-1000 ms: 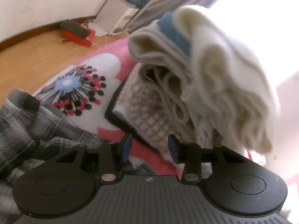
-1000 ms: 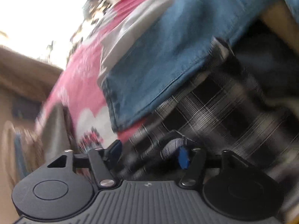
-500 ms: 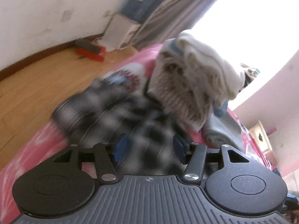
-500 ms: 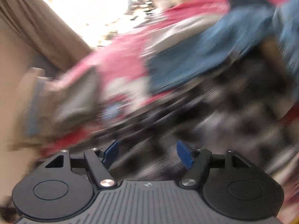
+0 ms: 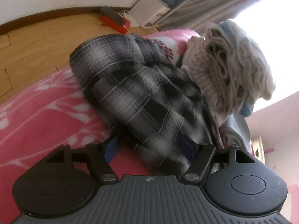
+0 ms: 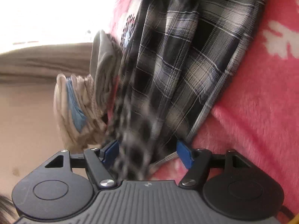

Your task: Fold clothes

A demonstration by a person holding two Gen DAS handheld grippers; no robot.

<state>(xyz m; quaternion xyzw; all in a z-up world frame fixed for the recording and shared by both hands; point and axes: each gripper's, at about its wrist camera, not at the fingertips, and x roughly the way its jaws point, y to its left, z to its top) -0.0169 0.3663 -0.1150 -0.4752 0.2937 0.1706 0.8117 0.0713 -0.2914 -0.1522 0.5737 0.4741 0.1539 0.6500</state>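
Note:
A black-and-white plaid garment [image 5: 134, 85] lies crumpled on the pink flowered blanket [image 5: 37, 115]. My left gripper [image 5: 149, 148] hovers at its near end, its jaws opening wide, with plaid cloth lying loosely between the blue pads and neither pad pressing on it. In the right wrist view the same plaid garment [image 6: 186, 56] stretches away over the pink blanket [image 6: 261, 112]. My right gripper [image 6: 147, 151] is open, a blurred fold of the plaid passing between its pads.
A stack of folded cream and blue knitwear [image 5: 233, 59] sits beyond the plaid; the folded stack [image 6: 74, 108] also shows in the right view beside a grey folded piece [image 6: 104, 59]. Wooden floor [image 5: 37, 43], a red box [image 5: 115, 21] and a curtain [image 5: 205, 1] lie past the bed edge.
The left gripper drew back from the knitwear stack and its jaws widened; the plaid now fills the space ahead. The right gripper swung from the blue denim piece to the plaid's edge, rolling over.

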